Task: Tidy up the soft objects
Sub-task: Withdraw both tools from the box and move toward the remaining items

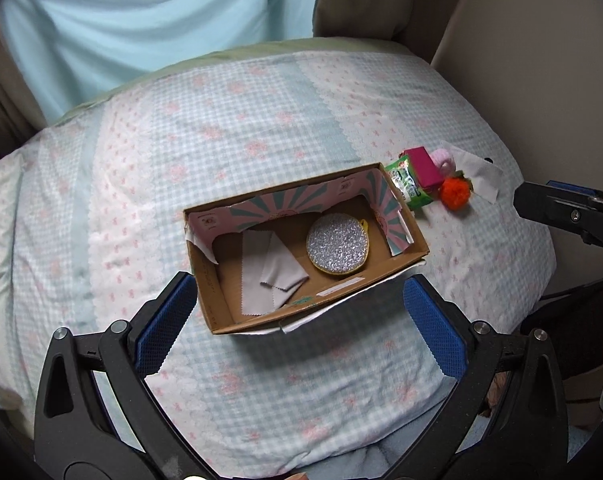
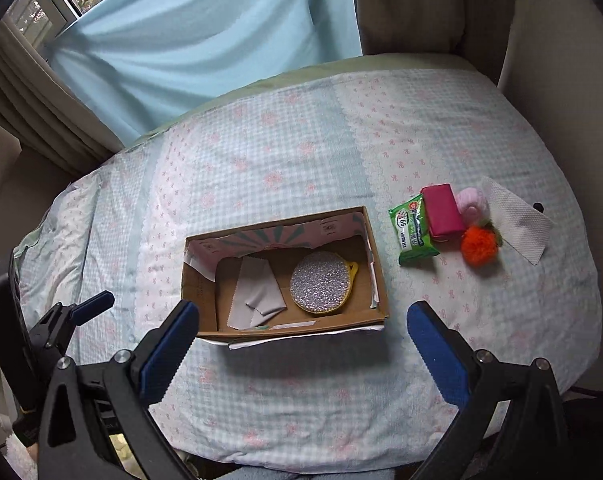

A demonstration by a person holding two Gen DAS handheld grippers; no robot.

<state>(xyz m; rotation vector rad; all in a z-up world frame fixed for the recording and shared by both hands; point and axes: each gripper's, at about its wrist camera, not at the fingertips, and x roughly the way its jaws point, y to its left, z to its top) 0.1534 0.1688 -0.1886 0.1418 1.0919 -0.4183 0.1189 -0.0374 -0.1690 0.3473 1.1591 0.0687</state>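
An open cardboard box point(image 1: 415, 246) point(image 2: 379, 280) lies on the bed. Inside it are a grey cloth point(image 1: 271, 266) point(image 2: 255, 290) and a round glittery silver sponge point(image 1: 337, 244) point(image 2: 321, 282). To the right of the box sit a green wipes pack point(image 2: 413, 232) point(image 1: 407, 184), a magenta block point(image 2: 443, 208) point(image 1: 423, 166), a pink fluffy ball point(image 2: 473, 202) point(image 1: 443, 160), an orange pompom point(image 2: 479, 246) point(image 1: 455, 192) and a white paper towel point(image 2: 517, 220) point(image 1: 479, 172). My left gripper point(image 1: 301, 320) hangs open above the box's near edge. Open and holding nothing, my right gripper point(image 2: 303, 344) hovers near the box's front.
The bed wears a checked blue and pink cover point(image 2: 285, 152). A light blue curtain point(image 2: 205, 40) and a window are behind it, with a beige wall on the right. A hand shows at the right edge of the left wrist view.
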